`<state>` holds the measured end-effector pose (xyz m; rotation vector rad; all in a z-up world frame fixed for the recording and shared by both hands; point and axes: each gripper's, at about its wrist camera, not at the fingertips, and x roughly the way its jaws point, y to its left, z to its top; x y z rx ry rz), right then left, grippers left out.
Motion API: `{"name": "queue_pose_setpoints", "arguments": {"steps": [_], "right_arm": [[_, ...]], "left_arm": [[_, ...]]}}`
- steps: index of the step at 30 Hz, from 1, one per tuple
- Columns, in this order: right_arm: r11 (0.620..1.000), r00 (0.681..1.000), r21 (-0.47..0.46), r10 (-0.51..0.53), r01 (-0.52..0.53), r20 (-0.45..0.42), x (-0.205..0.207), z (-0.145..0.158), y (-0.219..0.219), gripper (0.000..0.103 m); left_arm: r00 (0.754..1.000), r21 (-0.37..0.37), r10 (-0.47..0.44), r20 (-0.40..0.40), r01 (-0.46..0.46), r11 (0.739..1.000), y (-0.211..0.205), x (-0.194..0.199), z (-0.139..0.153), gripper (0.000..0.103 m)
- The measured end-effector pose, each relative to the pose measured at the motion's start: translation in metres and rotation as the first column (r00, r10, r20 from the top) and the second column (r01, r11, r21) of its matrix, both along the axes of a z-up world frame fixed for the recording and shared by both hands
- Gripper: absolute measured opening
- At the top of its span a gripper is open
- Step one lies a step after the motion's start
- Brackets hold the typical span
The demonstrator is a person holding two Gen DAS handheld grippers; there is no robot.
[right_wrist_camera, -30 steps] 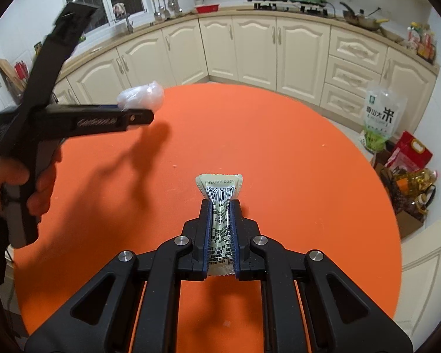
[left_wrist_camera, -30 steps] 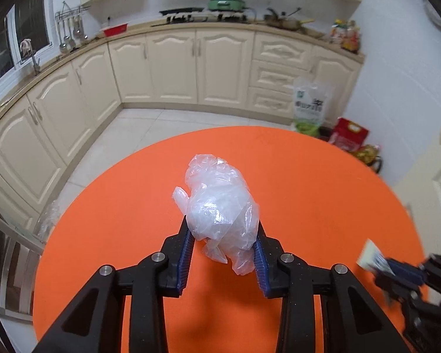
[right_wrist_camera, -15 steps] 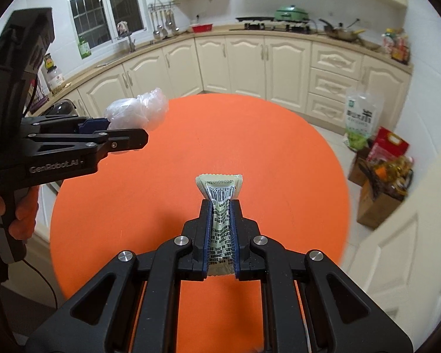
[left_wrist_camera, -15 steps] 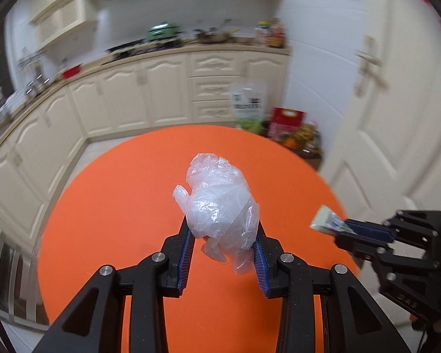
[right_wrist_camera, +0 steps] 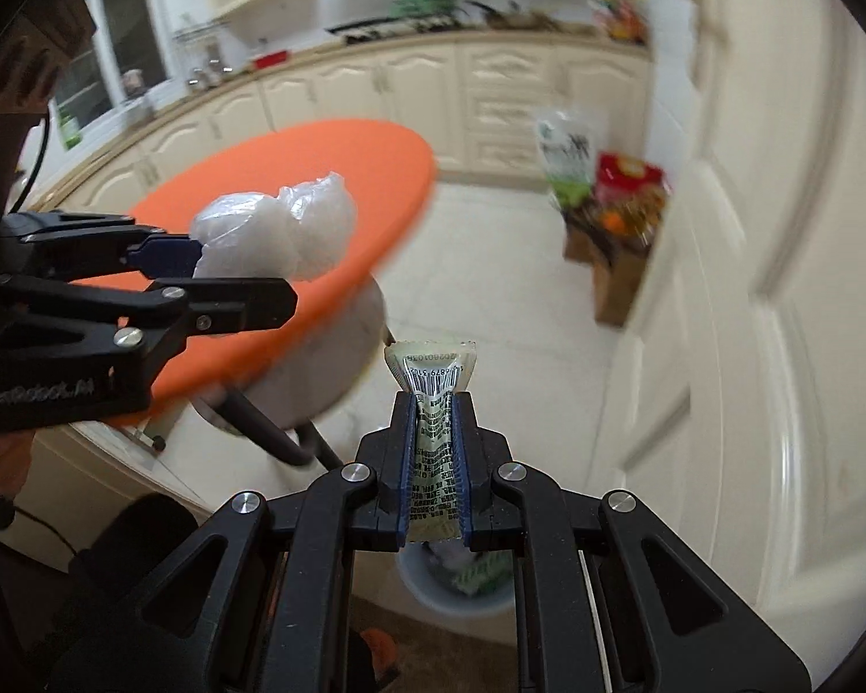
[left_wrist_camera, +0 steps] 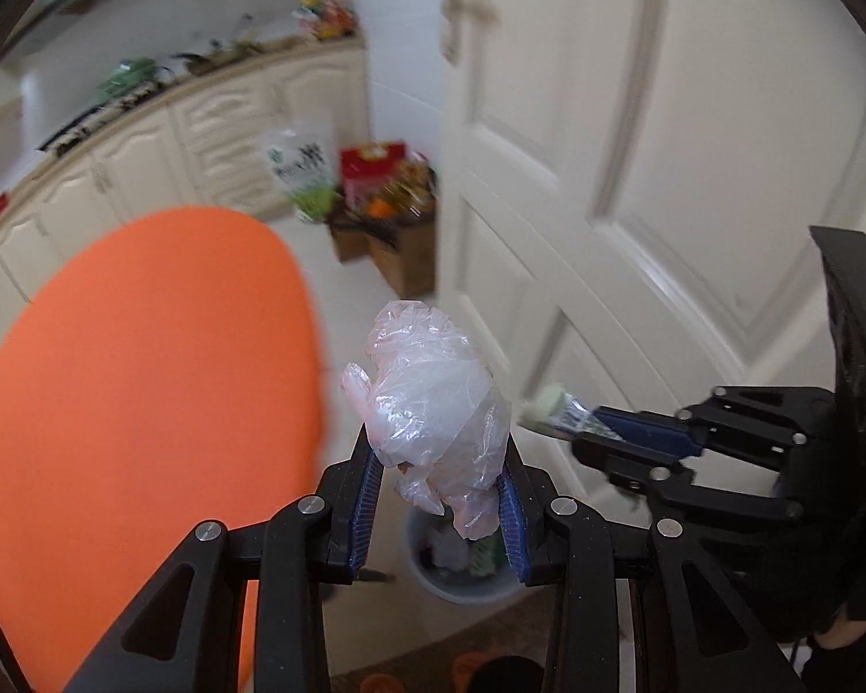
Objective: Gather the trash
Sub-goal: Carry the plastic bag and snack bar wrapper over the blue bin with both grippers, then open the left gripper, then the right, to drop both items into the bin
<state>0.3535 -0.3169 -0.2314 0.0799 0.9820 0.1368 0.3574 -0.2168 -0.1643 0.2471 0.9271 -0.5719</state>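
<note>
My left gripper (left_wrist_camera: 437,485) is shut on a crumpled clear plastic bag (left_wrist_camera: 433,398), held in the air past the edge of the round orange table (left_wrist_camera: 144,381). My right gripper (right_wrist_camera: 433,462) is shut on a flat green sachet wrapper (right_wrist_camera: 433,387). A grey trash bin (left_wrist_camera: 462,577) with some trash in it stands on the floor below both grippers; it also shows in the right wrist view (right_wrist_camera: 462,595). The right gripper (left_wrist_camera: 600,427) with its wrapper shows right of the bag. The left gripper (right_wrist_camera: 202,265) with the bag shows at left.
A white panelled door (left_wrist_camera: 635,173) is close on the right. A cardboard box with food packets (left_wrist_camera: 398,219) stands on the floor by the door. Cream kitchen cabinets (right_wrist_camera: 433,86) run along the far wall. A grey stool (right_wrist_camera: 317,346) stands under the table edge.
Both grippers have swung right, off the orange table toward the door, still holding the bag and the wrapper. The trash bin on the floor has come into view below them.
</note>
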Motion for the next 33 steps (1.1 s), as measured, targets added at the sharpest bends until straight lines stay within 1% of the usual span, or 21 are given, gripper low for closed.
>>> {"name": "queue_pose_setpoints", "arguments": {"steps": [1,4,6,7,8,11,14,16,17,19,20,22,24,27,31,33], "right_arm": [[1.0,1.0,-0.005,-0.02,0.02,-0.02,-0.003,-0.014,-0.009,0.012],[0.998,0.996,0.03,-0.052,0.054,-0.072,-0.01,-0.049,-0.028,0.012],[0.997,0.991,0.041,-0.067,0.072,-0.112,-0.011,-0.077,-0.038,0.012],[0.995,0.988,0.048,-0.075,0.082,-0.135,-0.012,-0.091,-0.037,0.012],[0.995,0.985,0.054,-0.079,0.088,-0.155,-0.011,-0.104,-0.041,0.012],[0.992,0.971,0.07,-0.084,0.102,-0.222,-0.008,-0.144,-0.05,0.012],[0.988,0.959,0.091,-0.095,0.123,-0.268,-0.006,-0.175,-0.058,0.012],[0.983,0.949,0.114,-0.102,0.142,-0.297,-0.008,-0.195,-0.062,0.012],[0.982,0.946,0.119,-0.102,0.145,-0.309,-0.007,-0.203,-0.064,0.012],[0.978,0.938,0.138,-0.101,0.154,-0.333,-0.006,-0.219,-0.065,0.012],[0.977,0.935,0.144,-0.102,0.159,-0.339,-0.007,-0.225,-0.065,0.012],[0.972,0.928,0.16,-0.107,0.174,-0.356,-0.009,-0.238,-0.068,0.012],[0.968,0.923,0.17,-0.109,0.183,-0.37,-0.008,-0.247,-0.069,0.012],[0.965,0.914,0.176,-0.114,0.196,-0.39,-0.008,-0.261,-0.07,0.012],[0.958,0.91,0.199,-0.115,0.208,-0.398,-0.009,-0.27,-0.069,0.013],[0.953,0.911,0.21,-0.12,0.217,-0.395,-0.01,-0.269,-0.068,0.019]], "left_arm": [[1.0,0.016,-0.009,-0.014,0.009,1.0,-0.009,0.002,-0.013,0.033],[0.998,0.065,-0.028,-0.054,0.031,0.997,-0.038,0.01,-0.049,0.033],[0.994,0.09,-0.037,-0.104,0.046,0.995,-0.06,0.023,-0.078,0.033],[0.989,0.099,-0.036,-0.146,0.051,0.994,-0.064,0.027,-0.097,0.033],[0.986,0.106,-0.032,-0.164,0.05,0.993,-0.071,0.031,-0.107,0.033],[0.973,0.14,-0.026,-0.231,0.06,0.988,-0.085,0.04,-0.149,0.034],[0.953,0.157,-0.014,-0.301,0.065,0.985,-0.096,0.057,-0.182,0.036],[0.945,0.166,-0.009,-0.326,0.067,0.984,-0.109,0.071,-0.198,0.037],[0.942,0.175,-0.006,-0.335,0.068,0.982,-0.112,0.077,-0.204,0.038],[0.936,0.191,0.006,-0.351,0.066,0.979,-0.116,0.085,-0.219,0.048],[0.935,0.196,0.011,-0.354,0.063,0.979,-0.123,0.092,-0.224,0.048],[0.929,0.206,0.018,-0.371,0.063,0.977,-0.129,0.1,-0.236,0.058],[0.922,0.204,0.023,-0.387,0.061,0.977,-0.136,0.108,-0.247,0.062],[0.905,0.193,0.037,-0.423,0.05,0.98,-0.137,0.122,-0.26,0.063],[0.903,0.185,0.054,-0.425,0.028,0.982,-0.125,0.126,-0.259,0.064],[0.906,0.179,0.058,-0.42,0.02,0.984,-0.118,0.126,-0.254,0.064]]}}
